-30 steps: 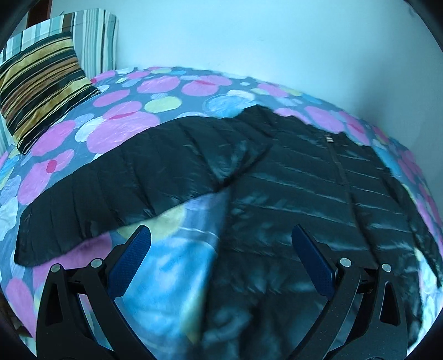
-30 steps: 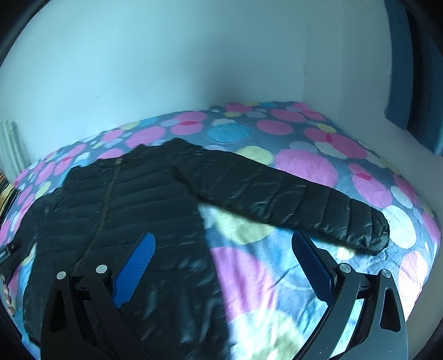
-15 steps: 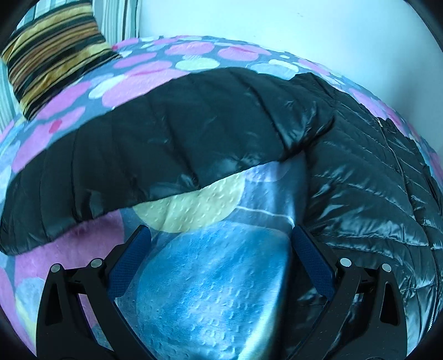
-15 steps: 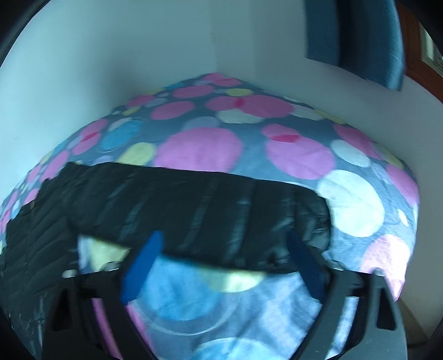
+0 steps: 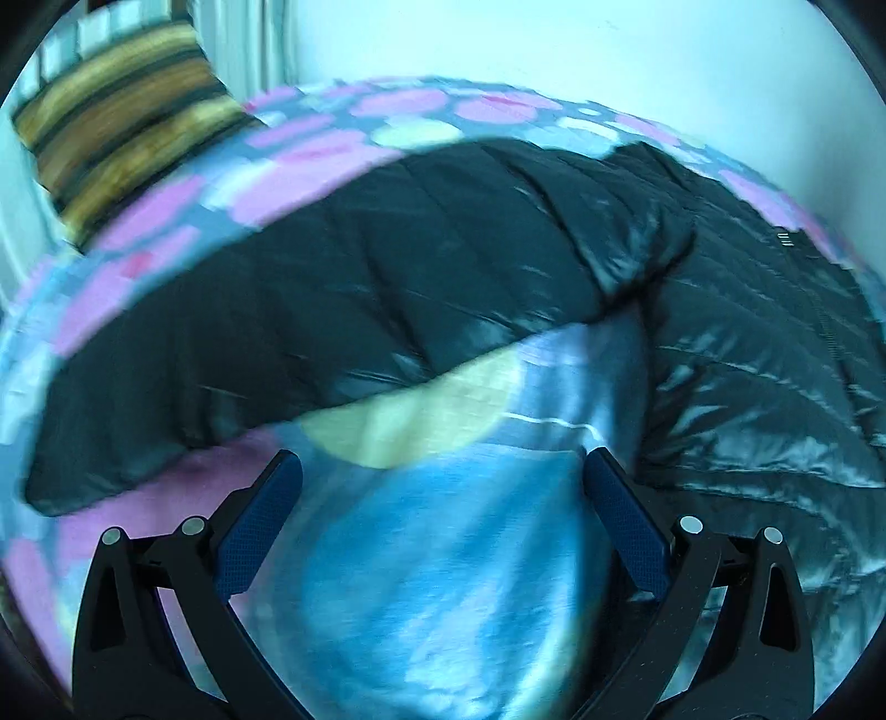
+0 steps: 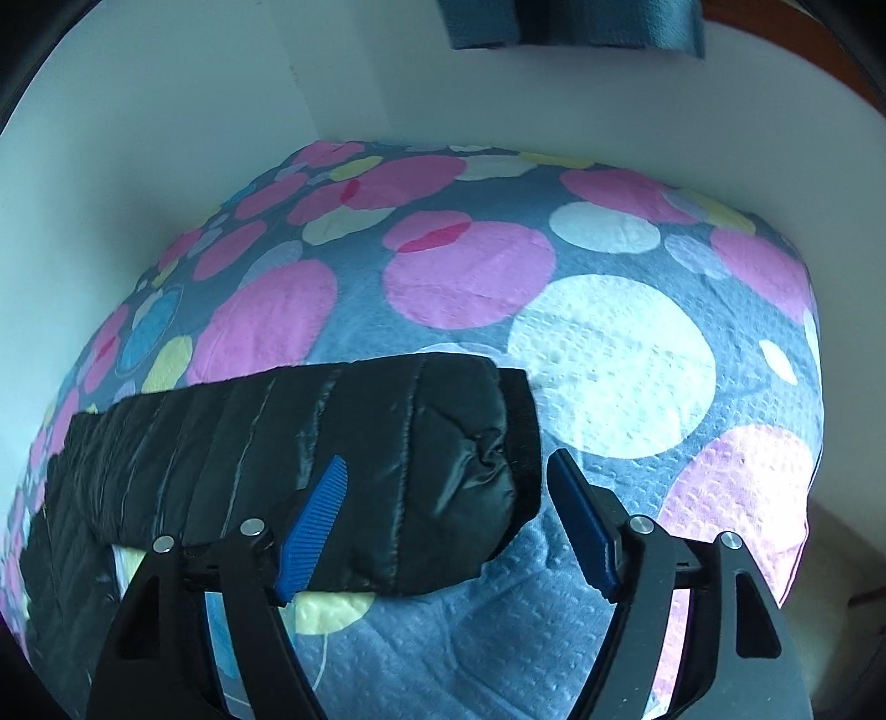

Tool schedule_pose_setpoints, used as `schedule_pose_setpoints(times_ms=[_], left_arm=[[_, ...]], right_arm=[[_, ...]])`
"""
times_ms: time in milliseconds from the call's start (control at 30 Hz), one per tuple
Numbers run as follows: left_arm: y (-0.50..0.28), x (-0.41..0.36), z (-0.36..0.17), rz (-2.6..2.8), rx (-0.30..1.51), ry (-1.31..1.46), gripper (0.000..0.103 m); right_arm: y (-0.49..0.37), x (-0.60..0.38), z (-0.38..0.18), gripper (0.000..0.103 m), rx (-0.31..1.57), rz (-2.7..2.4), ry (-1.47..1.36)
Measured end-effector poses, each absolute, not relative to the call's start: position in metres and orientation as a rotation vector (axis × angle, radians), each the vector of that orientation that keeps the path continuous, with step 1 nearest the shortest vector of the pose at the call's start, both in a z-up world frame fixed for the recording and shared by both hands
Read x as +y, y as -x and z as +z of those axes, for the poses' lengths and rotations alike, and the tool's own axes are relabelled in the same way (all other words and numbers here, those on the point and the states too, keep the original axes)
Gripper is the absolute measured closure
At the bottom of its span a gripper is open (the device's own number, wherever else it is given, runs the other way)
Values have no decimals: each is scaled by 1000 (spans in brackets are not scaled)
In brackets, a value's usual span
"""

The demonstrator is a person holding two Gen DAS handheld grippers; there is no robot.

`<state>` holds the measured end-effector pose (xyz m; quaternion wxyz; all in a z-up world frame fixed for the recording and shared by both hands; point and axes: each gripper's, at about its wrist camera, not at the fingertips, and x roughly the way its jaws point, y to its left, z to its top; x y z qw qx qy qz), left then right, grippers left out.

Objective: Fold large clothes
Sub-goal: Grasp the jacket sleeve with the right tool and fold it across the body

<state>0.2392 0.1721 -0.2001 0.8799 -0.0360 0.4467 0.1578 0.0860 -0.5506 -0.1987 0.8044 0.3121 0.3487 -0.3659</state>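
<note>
A bed with a grey bedspread (image 6: 554, 653) printed in pink, white, yellow and blue circles sits in a corner between 2 plain white walls (image 6: 166, 111). A striped pillow (image 5: 127, 133) lies at 1 end. Teal curtain fabric (image 6: 576, 22) hangs above.

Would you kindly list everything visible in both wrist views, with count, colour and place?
puffer jacket: one, black, spread flat on the bedspread, sleeves out to both sides
sleeve cuff: one, black, between the open right claw's fingers
bedspread: one, grey-blue with pink, white, yellow and blue circles, under the jacket
striped cushion: one, yellow, brown and black, far left against the wall
curtain: one, teal, top of the right view
left claw: one, black with blue pads, open over the bedspread
right claw: one, black with blue pads, open
</note>
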Motion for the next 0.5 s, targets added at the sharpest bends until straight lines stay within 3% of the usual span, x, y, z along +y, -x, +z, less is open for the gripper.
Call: schedule_pose_setpoints(times_ms=[333, 400, 433, 467, 500], left_arm=[[-242, 190, -210, 357, 975, 132, 2], [-242, 190, -211, 356, 978, 134, 2], [-242, 191, -211, 356, 979, 136, 2], [-241, 190, -211, 357, 979, 135, 2], [-241, 190, -211, 357, 978, 134, 2]], right_arm=[[-100, -557, -227, 15, 787, -770, -727], [-108, -552, -229, 17, 803, -798, -678], [-110, -550, -229, 25, 805, -803, -661], [-113, -548, -229, 48, 799, -801, -650], [-115, -547, -229, 59, 788, -788, -651]])
